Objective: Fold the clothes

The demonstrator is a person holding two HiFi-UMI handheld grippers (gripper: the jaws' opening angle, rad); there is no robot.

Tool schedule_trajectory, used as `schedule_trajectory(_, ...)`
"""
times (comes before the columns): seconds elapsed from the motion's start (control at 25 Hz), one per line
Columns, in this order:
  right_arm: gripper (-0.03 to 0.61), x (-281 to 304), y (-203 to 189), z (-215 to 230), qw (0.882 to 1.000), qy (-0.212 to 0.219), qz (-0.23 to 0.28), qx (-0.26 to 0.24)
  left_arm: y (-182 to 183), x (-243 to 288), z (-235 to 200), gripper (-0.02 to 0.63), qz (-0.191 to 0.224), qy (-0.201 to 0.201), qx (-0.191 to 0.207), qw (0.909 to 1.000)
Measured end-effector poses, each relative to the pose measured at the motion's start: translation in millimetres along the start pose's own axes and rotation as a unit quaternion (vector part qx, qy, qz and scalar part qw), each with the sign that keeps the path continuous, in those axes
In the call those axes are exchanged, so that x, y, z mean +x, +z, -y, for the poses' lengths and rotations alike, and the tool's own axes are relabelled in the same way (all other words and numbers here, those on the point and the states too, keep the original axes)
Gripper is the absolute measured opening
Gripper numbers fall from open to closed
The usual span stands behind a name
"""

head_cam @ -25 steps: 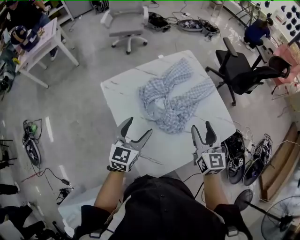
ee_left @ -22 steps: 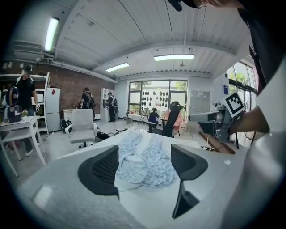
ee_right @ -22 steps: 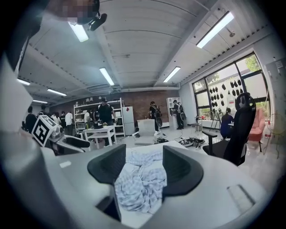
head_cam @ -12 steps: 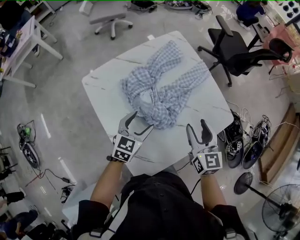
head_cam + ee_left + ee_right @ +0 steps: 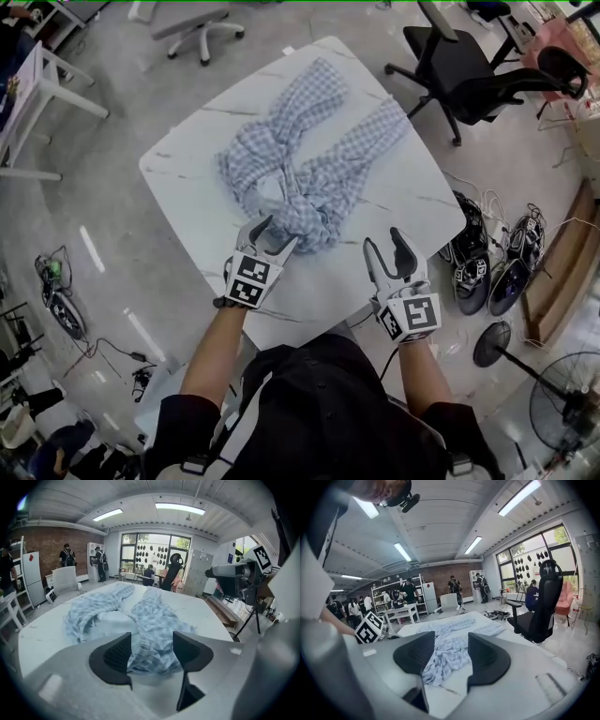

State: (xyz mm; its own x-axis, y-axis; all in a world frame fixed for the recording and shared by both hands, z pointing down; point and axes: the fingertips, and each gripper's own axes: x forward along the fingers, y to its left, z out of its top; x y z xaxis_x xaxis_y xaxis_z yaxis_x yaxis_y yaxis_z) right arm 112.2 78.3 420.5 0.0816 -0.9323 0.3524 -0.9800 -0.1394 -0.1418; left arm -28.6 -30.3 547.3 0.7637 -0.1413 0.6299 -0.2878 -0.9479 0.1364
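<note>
- Two grippers: left gripper (image 5: 273, 234), jaws apart but just been closing, the garment's near edge between them, unpinched; right gripper (image 5: 385, 242), likewise narrowing, empty over bare table (image 5: 412, 202).
- One crumpled checked garment (image 5: 300, 169), mid-table.
- Two chairs (image 5: 469, 75) beyond.

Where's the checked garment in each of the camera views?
Head view: checked garment at centre, on the white table.
Left gripper view: centre, running from mid-frame down.
Right gripper view: lower centre.
Shared landmark: the white table under it.
</note>
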Motion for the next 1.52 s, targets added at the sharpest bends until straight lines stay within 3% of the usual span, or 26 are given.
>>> schedule_trajectory(0.36,0.21,7.2,-4.5,2.9,1.0,0.016,-0.018,-0.006,-27.4,16.5,-13.8,0.164,-0.045,0.024,-0.012,0.9986)
schedule_trajectory(0.48,0.206,11.0,-5.2,-1.7,0.999,0.023,-0.024,-0.013,-28.0,12.1,-12.7,0.084,-0.042,0.023,-0.014,0.9987)
schedule_trajectory(0.56,0.204,15.7,-6.0,-6.6,0.999,0.03,-0.03,-0.014,-21.5,6.8,-9.7,0.065,-0.036,0.016,-0.017,0.9991)
schedule_trajectory(0.76,0.201,27.0,-2.8,-24.2,0.998,0.053,-0.038,-0.023,-11.4,-7.9,2.4,0.054,-0.017,-0.007,-0.02,0.9996)
schedule_trajectory(1.2,0.167,75.2,-3.6,-87.6,0.99,0.12,-0.06,-0.043,-37.5,-62.5,7.9,0.051,-0.006,0.007,-0.038,0.9992)
schedule_trajectory(1.52,0.153,155.0,-33.4,-119.1,0.966,0.166,-0.128,-0.149,-47.3,-73.2,10.7,0.051,-0.003,0.013,-0.046,0.9989)
